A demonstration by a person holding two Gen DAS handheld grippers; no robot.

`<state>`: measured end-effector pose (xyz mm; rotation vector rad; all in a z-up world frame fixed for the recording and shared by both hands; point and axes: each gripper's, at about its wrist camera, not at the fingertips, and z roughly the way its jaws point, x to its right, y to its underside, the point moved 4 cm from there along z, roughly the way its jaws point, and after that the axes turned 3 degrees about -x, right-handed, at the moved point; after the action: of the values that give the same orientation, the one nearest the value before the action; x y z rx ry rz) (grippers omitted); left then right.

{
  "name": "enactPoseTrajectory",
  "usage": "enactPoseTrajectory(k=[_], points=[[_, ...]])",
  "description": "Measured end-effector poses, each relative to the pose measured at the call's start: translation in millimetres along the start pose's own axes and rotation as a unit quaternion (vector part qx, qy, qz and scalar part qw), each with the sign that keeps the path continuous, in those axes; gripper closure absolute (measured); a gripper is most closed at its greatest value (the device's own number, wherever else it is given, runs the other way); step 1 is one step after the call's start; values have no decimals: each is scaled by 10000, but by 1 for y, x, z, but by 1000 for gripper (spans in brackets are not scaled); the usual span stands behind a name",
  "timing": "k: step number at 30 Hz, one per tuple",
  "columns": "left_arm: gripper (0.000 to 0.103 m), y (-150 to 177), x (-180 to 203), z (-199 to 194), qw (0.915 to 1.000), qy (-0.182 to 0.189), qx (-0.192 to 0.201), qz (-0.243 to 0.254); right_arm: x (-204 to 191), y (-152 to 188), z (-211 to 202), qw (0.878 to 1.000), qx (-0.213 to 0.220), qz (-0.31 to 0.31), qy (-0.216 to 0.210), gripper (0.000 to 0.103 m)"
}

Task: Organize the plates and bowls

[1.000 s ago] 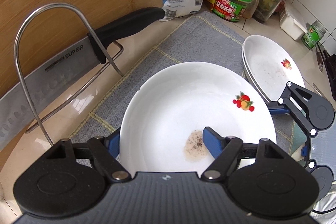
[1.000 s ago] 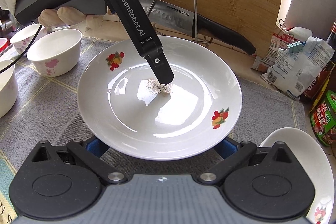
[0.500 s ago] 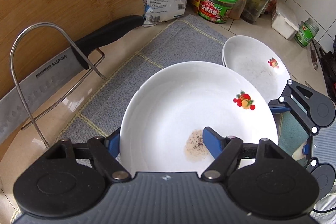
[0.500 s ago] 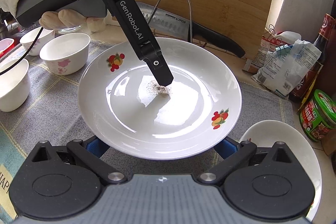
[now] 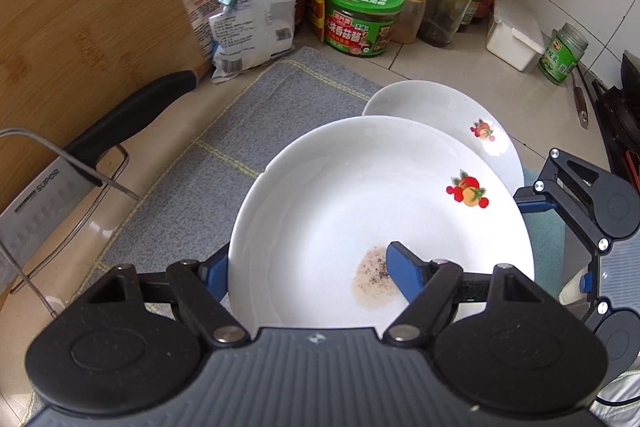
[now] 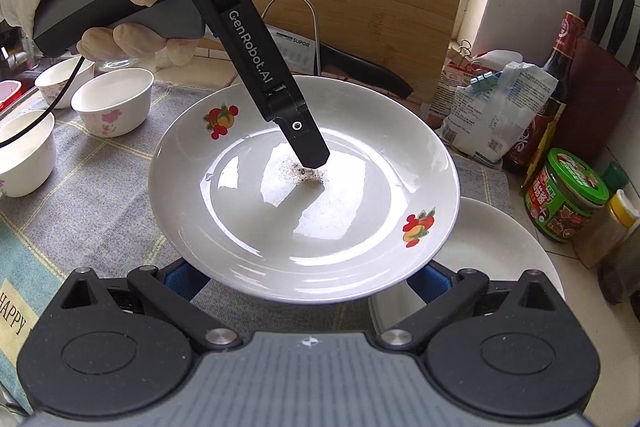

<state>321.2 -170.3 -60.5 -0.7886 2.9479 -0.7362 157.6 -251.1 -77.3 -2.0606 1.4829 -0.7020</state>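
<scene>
The white plate (image 5: pixel 360 211) hangs in the air, and the left hand-held gripper (image 5: pixel 308 269) is clenched on its near rim, one finger above and one below. The right hand-held gripper (image 6: pixel 308 275) is at the opposite rim with its fingers under the plate, so I cannot tell if it pinches or only supports. The second plate (image 5: pixel 444 111) lies on the grey cloth (image 5: pixel 224 131) just beyond the left hand-held gripper, partly under the held plate, so stacking probably needs only a short move forward and down.

White fruit-print plate (image 6: pixel 280 211) with peppery smear, held above second plate (image 5: pixel 436 107).
</scene>
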Motion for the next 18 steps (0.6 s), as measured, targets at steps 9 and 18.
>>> enactPoseTrajectory(k=[9,18], points=[[26,-30,37,21,9993,188,-26,328,29,24,-17,9992,-81,247,301,0],[26,-58,61,43,9971,375,-88,657,52,38,-23,9971,-185,485,563,0]])
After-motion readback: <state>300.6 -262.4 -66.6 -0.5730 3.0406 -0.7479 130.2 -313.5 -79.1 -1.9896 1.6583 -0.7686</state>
